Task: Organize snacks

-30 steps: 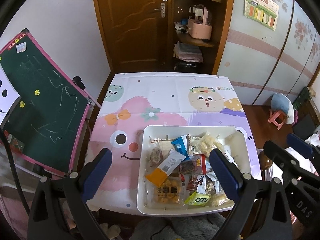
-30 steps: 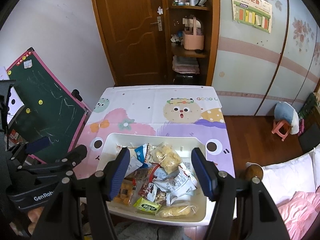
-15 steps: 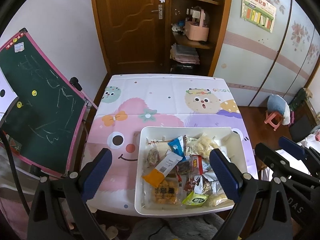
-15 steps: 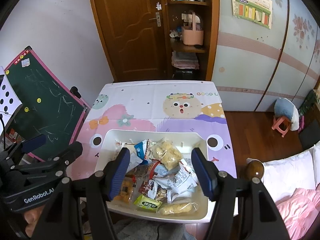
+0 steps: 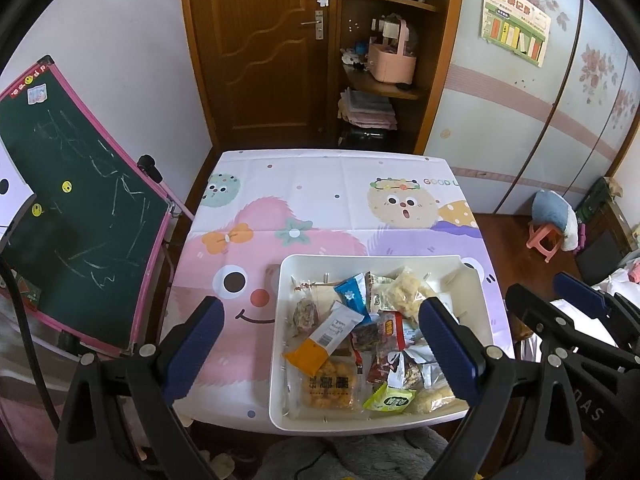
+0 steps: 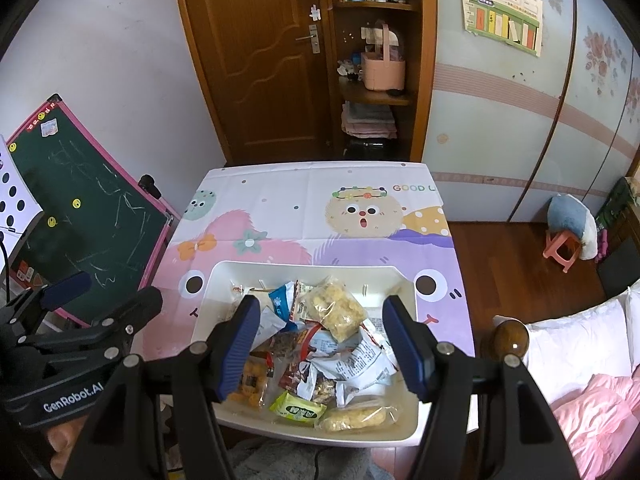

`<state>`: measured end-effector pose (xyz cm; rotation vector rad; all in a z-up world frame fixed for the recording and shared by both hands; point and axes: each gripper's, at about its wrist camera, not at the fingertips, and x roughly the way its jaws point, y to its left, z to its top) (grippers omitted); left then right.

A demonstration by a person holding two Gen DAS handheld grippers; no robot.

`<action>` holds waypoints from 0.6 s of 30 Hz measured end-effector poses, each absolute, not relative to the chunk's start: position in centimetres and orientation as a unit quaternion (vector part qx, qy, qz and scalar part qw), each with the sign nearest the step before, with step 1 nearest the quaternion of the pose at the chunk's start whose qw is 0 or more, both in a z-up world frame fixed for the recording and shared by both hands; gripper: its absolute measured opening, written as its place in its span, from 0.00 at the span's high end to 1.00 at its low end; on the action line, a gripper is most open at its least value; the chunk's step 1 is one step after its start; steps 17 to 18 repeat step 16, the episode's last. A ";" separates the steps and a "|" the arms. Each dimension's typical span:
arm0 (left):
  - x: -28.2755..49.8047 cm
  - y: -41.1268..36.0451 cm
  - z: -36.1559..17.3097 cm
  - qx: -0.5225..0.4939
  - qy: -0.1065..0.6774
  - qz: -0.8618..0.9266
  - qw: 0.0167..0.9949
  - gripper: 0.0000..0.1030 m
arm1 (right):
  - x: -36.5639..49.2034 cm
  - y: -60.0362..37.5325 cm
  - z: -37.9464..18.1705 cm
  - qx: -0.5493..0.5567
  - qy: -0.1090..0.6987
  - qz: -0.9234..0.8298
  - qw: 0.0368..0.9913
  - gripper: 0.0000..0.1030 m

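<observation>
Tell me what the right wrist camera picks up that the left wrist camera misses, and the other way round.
Only the right wrist view shows the white pillow, the pink bedding and the round wooden knob. Only the left wrist view shows the whole orange and white wrapper unobstructed. Both show the white bin of snacks on the cartoon tablecloth, the chalkboard, and the left gripper and right gripper open above the bin.

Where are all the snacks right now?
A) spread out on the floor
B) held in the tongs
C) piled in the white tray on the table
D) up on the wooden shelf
C: the snacks lie heaped inside the white tray on the table, while both tongs hang open and empty.
</observation>
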<state>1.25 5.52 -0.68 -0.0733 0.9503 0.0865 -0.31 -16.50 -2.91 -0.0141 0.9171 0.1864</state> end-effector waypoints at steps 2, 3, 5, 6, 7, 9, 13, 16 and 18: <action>1.3 5.6 -0.7 -0.036 0.458 0.043 0.887 0.05 | -0.4 -16.5 -2.9 -0.006 0.442 0.090 0.893 0.38; 1.3 5.6 -0.7 -0.037 0.458 0.043 0.887 0.05 | -0.3 -16.5 -2.8 -0.006 0.442 0.090 0.893 0.38; 1.3 5.7 -0.8 -0.036 0.458 0.043 0.887 0.05 | -0.3 -16.5 -2.8 -0.007 0.442 0.089 0.893 0.38; 1.3 5.6 -0.7 -0.036 0.460 0.043 0.886 0.05 | -0.3 -16.5 -2.9 -0.008 0.442 0.089 0.892 0.38; 1.3 5.4 -0.8 -0.036 0.462 0.042 0.885 0.05 | -0.3 -16.5 -2.9 -0.007 0.443 0.089 0.892 0.38; 1.3 5.3 -0.7 -0.038 0.463 0.042 0.885 0.05 | -0.3 -16.5 -2.8 -0.005 0.443 0.089 0.892 0.38; 1.4 5.1 -0.7 -0.038 0.465 0.042 0.884 0.05 | -0.2 -16.5 -2.9 -0.006 0.444 0.089 0.892 0.38; 1.2 5.1 -0.7 -0.039 0.465 0.041 0.884 0.05 | -0.3 -16.5 -2.8 -0.006 0.443 0.089 0.892 0.38; 1.2 5.1 -0.7 -0.039 0.465 0.041 0.884 0.05 | -0.3 -16.5 -2.8 -0.006 0.443 0.089 0.892 0.38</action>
